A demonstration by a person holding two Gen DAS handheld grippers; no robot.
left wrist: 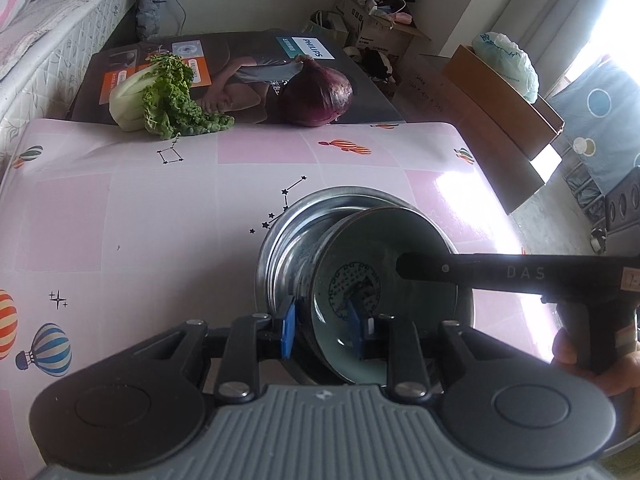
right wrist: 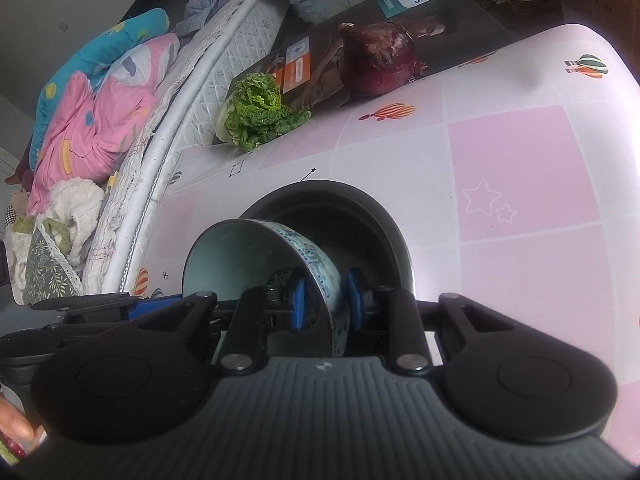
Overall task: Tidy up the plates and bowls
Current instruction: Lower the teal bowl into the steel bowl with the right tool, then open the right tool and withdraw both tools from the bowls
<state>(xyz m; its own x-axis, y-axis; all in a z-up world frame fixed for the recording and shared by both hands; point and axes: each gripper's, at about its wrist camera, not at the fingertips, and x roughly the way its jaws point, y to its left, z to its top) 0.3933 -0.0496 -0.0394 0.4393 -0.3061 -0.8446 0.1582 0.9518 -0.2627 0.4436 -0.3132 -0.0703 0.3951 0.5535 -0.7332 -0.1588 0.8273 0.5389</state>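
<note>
Both your grippers are clamped on the same bowl (left wrist: 380, 300). The left gripper (left wrist: 324, 328) pinches its near rim, one pad inside, one outside; the right gripper (right wrist: 326, 300) does the same on the opposite wall. The bowl is tilted on edge, its mouth facing the left camera, and sits just ahead of both sets of fingers, partly inside a larger metal dish (left wrist: 280, 248) on the surface (left wrist: 140, 220).

Risks from here, as I judge them:

- Two rigid grips on one ceramic rim: if your hands drift apart or twist against each other, a pad could slide off and the bowl would drop onto the dish and chip.
- The glazed wall looks slick, and each grip covers only a narrow strip of rim, so a quick swing may let it rotate in the pads.
- Lowering it tilted could catch the dish's lip and drag the dish across the surface.
- The onion (left wrist: 316, 96) and greens (left wrist: 168, 96) lie far ahead of your grippers, well clear.
</note>
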